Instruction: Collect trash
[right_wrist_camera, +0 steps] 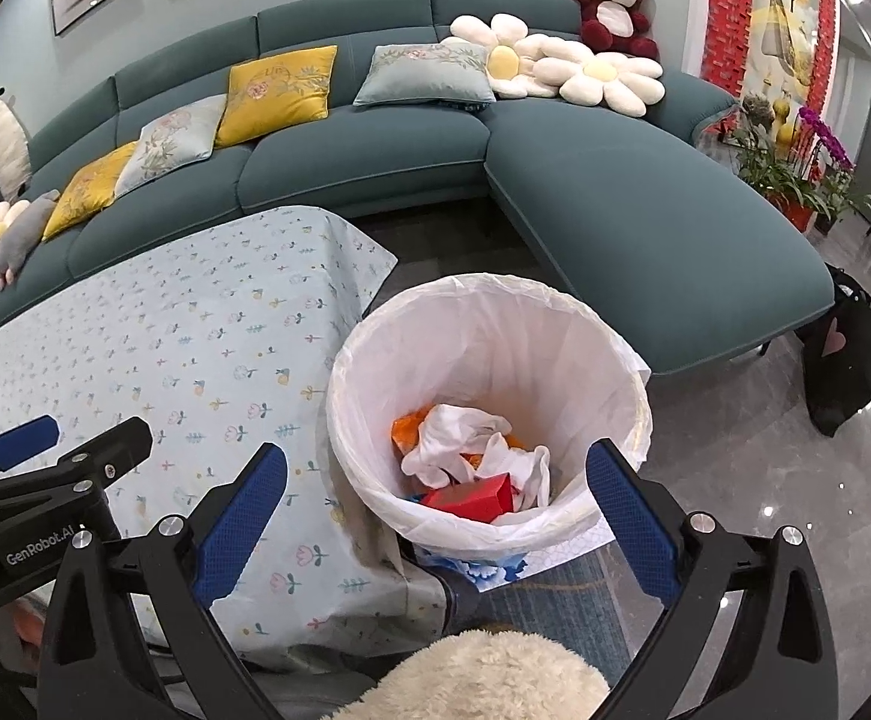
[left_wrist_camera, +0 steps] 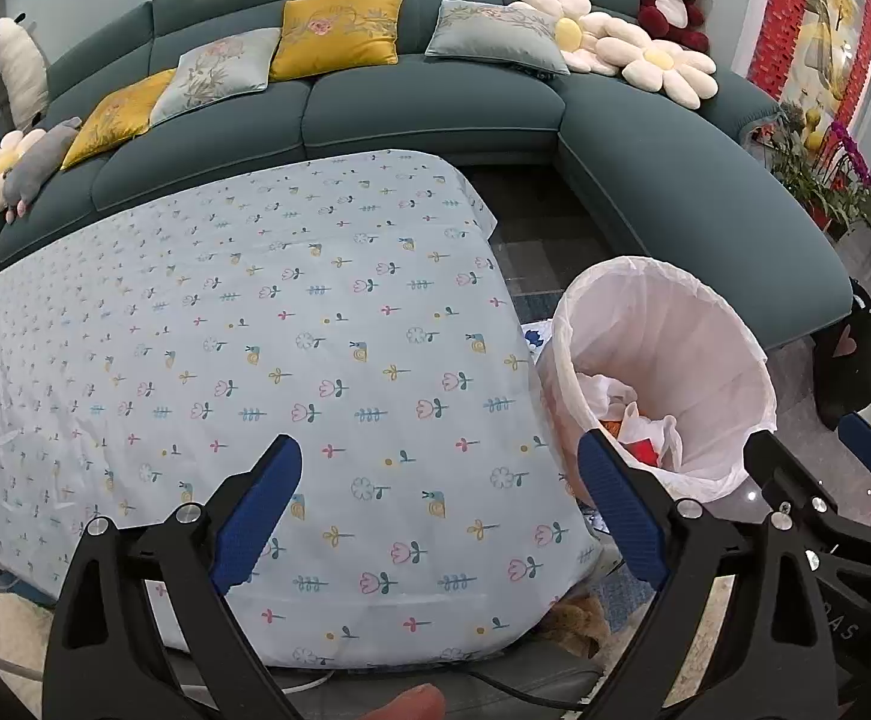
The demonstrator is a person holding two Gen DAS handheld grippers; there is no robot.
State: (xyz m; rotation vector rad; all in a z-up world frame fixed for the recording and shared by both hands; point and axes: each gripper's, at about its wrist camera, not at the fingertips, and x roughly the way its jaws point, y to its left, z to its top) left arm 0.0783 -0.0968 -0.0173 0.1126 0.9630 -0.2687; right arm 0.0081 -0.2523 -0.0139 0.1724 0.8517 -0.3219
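A: Right gripper sits above the trash bin, blue pads spread wide, nothing between them.

B: And the trash?

A: All down in the bin's white liner: crumpled white paper, an orange scrap, a red box near the front.

B: Left gripper?

A: Just as wide and empty, over the floral tablecloth. The bin stands on the floor just beside the table's right edge.

B: Behind them?

A: A teal sofa with yellow and grey cushions, flower pillows, and a red plush bear on top.
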